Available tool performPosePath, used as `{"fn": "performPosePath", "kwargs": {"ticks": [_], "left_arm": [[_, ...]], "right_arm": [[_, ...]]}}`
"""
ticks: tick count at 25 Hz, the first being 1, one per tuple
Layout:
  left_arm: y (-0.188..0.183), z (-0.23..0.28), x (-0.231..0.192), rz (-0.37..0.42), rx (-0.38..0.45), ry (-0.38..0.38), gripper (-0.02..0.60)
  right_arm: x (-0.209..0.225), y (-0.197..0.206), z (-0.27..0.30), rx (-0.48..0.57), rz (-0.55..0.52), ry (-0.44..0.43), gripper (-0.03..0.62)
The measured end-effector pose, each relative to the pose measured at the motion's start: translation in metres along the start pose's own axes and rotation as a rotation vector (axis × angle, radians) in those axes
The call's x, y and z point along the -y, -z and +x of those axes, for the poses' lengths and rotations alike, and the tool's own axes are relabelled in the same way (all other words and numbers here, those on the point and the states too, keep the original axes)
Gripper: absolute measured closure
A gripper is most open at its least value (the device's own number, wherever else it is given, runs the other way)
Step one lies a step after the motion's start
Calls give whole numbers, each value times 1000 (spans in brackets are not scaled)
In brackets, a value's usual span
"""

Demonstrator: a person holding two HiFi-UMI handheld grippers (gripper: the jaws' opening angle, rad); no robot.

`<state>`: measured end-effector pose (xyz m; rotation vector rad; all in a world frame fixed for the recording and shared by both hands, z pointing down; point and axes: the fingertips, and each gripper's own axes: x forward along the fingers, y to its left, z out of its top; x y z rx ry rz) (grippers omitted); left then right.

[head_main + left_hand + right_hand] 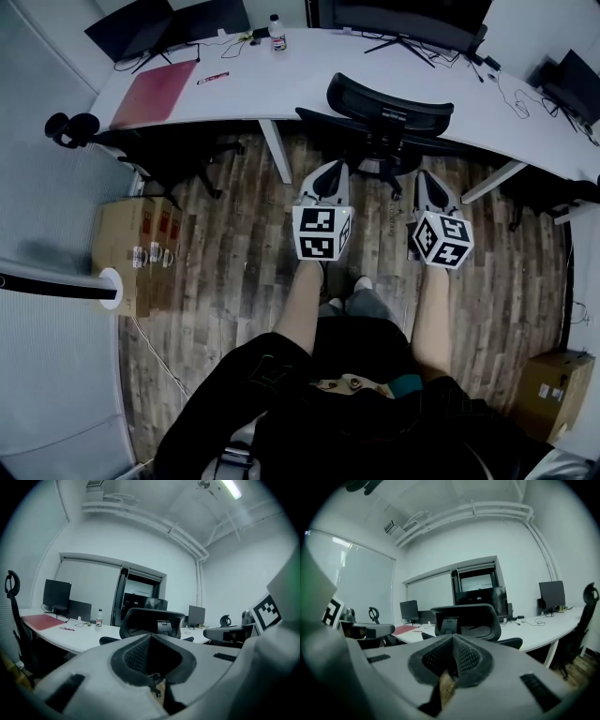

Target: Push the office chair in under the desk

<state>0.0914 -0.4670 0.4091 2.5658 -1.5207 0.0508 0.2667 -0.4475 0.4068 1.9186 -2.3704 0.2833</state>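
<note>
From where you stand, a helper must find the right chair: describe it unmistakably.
Find the long white desk. The office chair sits at its middle, between two white legs. Its curved black backrest shows whole; the other chairs hide under the desk's ends.

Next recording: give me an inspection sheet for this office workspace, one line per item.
Surface: white curved desk, bare in the middle.
Job's things: black mesh office chair, seat tucked at the desk's edge, backrest upright.
Clutter: flat red folder, small clear bottle, red pen and dark monitors, all on the desk.
Grippers: left gripper and right gripper both shut, empty, short of the chair.
Cables: thin black cables on the desk's right end.
Surroundings: wood-plank floor; brown cardboard box at left.
</note>
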Motion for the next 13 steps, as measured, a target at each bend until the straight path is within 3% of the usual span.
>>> {"fn": "performPosePath", "kwargs": {"ticks": [13], "left_arm": [[-8, -15, -3, -29, 56, 19, 574]], "right_arm": [[-16, -19, -18, 18, -90, 6, 589]]}}
